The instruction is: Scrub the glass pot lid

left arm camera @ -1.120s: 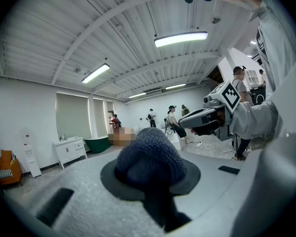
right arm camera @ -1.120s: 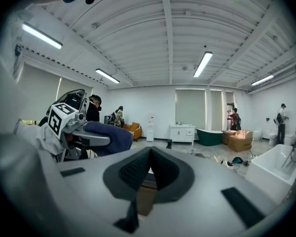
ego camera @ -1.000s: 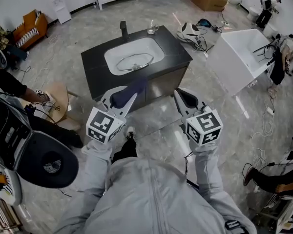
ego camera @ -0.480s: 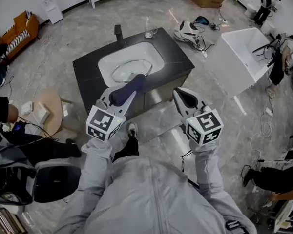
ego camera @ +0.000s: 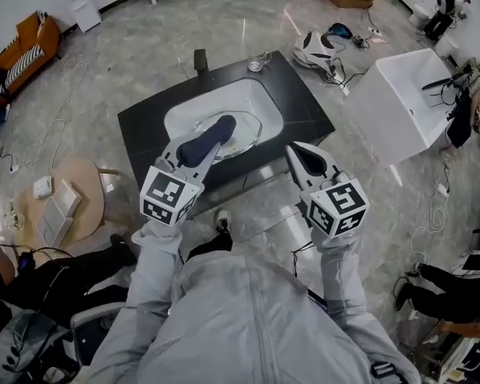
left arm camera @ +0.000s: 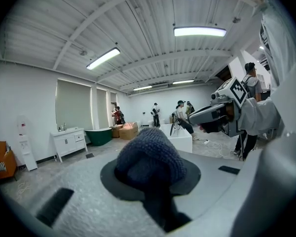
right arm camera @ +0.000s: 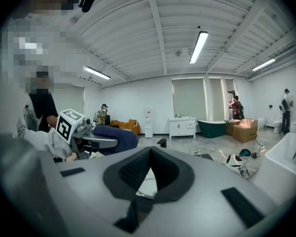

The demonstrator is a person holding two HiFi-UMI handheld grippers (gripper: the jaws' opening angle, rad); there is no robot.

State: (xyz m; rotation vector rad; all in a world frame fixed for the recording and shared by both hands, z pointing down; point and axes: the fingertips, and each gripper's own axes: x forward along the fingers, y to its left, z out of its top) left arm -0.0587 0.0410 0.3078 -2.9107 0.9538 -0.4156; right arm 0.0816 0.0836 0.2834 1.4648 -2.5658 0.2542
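The glass pot lid [ego camera: 248,137] lies in the white sink basin [ego camera: 196,114] of a black counter [ego camera: 144,130], partly hidden by my left gripper. The left gripper [ego camera: 214,132] is shut on a dark blue knitted scrubber [ego camera: 204,142], held over the basin; the scrubber [left arm camera: 150,154] fills the left gripper view. My right gripper [ego camera: 301,155] hangs in front of the counter's right front edge, its jaws together with nothing in them [right arm camera: 149,171]. The right gripper view also catches the scrubber [right arm camera: 114,136] at its left.
A black faucet [ego camera: 200,60] and a small glass [ego camera: 257,65] stand at the counter's back edge. A white tub [ego camera: 400,102] stands to the right, with white gear and cables [ego camera: 320,50] on the floor behind. A round wooden stool [ego camera: 64,202] is at left.
The counter and sink have come nearer in the head view. My left gripper with the scrubber now overlaps the basin and the lid; the right gripper stays level beside it.
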